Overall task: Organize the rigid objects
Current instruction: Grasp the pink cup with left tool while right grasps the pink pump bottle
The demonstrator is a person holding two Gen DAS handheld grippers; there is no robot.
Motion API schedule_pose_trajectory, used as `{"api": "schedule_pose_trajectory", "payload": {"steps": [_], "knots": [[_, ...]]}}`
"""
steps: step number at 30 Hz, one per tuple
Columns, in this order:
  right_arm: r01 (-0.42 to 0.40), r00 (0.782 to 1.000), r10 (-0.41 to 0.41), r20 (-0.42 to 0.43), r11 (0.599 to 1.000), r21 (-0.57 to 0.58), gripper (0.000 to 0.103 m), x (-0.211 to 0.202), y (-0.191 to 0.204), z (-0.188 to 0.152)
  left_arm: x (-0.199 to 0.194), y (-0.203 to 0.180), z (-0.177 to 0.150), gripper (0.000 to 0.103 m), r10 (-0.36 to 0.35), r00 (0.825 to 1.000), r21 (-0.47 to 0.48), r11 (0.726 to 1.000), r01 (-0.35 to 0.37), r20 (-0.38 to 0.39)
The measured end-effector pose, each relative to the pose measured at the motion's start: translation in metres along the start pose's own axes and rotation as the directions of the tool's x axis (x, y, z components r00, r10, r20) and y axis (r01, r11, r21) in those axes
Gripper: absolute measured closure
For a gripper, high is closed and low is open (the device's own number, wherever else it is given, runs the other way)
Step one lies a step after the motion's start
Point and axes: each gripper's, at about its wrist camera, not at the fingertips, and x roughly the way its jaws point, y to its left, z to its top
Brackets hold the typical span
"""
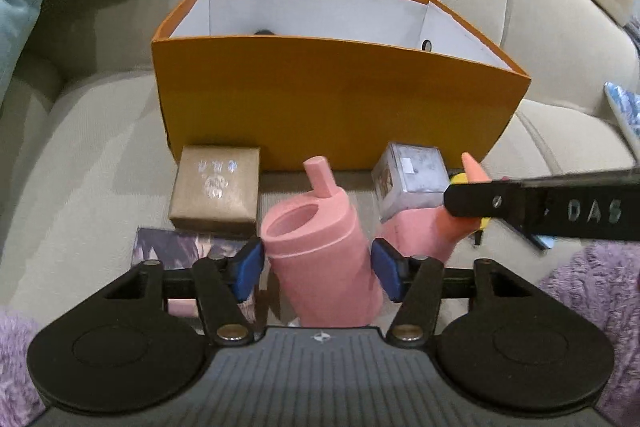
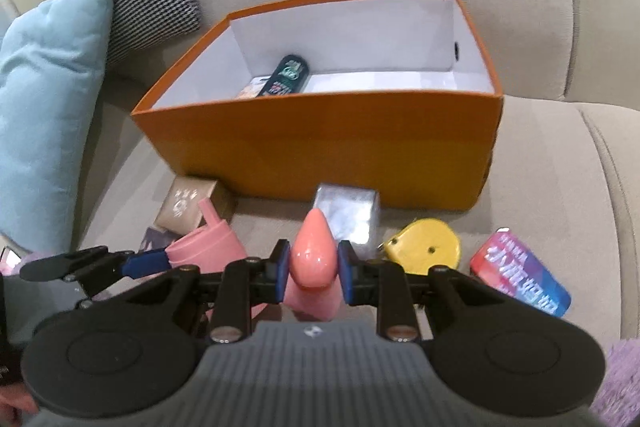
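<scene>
A pink bottle [image 1: 320, 247] with a side spout lies tilted on the beige sofa seat, its open mouth facing the orange box [image 1: 340, 107]. My left gripper [image 1: 318, 267] is shut on it, and both blue pads touch its sides. My right gripper [image 2: 314, 267] is shut on a coral-pink piece with a pointed tip [image 2: 314, 247], held just right of the bottle [image 2: 208, 247]. In the left wrist view one of the right gripper's black fingers [image 1: 520, 207] crosses in from the right. The box [image 2: 320, 143] stands open behind both, with a dark remote-like object [image 2: 286, 75] inside.
In front of the box lie a gold gift box [image 1: 216, 187], a silver cube box [image 2: 348, 215], a yellow tape measure [image 2: 424, 243] and a red-blue tin [image 2: 520, 279]. A dark picture card [image 1: 180, 247] lies under the left gripper. Blue and houndstooth cushions [image 2: 48, 99] sit on the left.
</scene>
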Motion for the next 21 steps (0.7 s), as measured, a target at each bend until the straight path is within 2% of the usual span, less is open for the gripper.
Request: {"api": "schedule_pose_trajectory", "payload": {"steps": [3,11,17,19,21], "knots": [[-0.002,1.0,0.002,-0.005,1.0,0.002,0.075,-0.001,0.004,-0.007,-0.006,0.003,-0.007,0.039,-0.05,0.999,-0.06,0.997,0.05,-0.004],[0.008,1.0,-0.008,-0.004,1.0,0.006,0.071,0.005,0.004,-0.015,-0.009,0.005,-0.006,0.043,-0.054,0.998,-0.082,0.995,0.055,0.016],[-0.004,1.0,0.003,0.012,1.0,0.03,0.071,0.011,0.0,-0.008,-0.006,0.009,0.007,0.043,-0.068,0.998,-0.066,0.995,0.069,0.014],[0.012,1.0,-0.013,0.02,0.999,0.037,0.076,0.011,-0.002,-0.004,-0.002,0.008,0.015,0.041,-0.089,0.996,-0.045,0.995,0.089,0.004],[0.02,0.999,-0.022,0.029,0.999,0.048,0.077,0.006,-0.005,-0.001,0.003,0.003,0.024,0.036,-0.11,0.994,0.005,0.994,0.11,-0.021]]}}
